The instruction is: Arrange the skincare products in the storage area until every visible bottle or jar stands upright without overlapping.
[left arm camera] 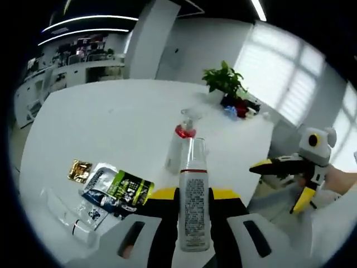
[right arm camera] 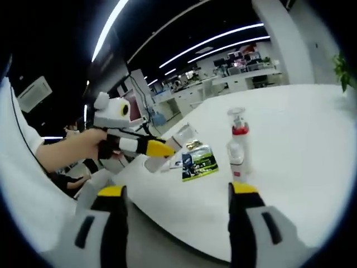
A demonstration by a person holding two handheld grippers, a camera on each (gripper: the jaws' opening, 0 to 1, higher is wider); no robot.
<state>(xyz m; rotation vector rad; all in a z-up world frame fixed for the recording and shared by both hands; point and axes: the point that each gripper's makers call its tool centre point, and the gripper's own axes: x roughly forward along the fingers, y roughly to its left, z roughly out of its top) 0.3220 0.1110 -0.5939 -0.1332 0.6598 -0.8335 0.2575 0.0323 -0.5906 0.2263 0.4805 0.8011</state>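
White tabletop (left arm camera: 122, 111) spreads ahead of both pairs of jaws, with office desks far behind. Between the left gripper (left arm camera: 192, 223) jaws, clamped, lies a clear bottle (left arm camera: 193, 195), pointing forward. Just beyond its tip stands a red-collared pump bottle (left arm camera: 181, 146). Left of those jaws lie sachets (left arm camera: 117, 190). The right gripper (right arm camera: 177, 223) gapes apart, holding nothing.

**Open office, big white table**

White round-edged table (left arm camera: 111, 117) in the foreground. Potted plant (left arm camera: 225, 79) sits at its far edge, near the bright blinded windows (left arm camera: 290, 78). Thick white column (left arm camera: 150, 39) behind. Desks (right arm camera: 245, 75) with clutter further back. Dark ceiling, long LED strip lights (right arm camera: 217, 39).
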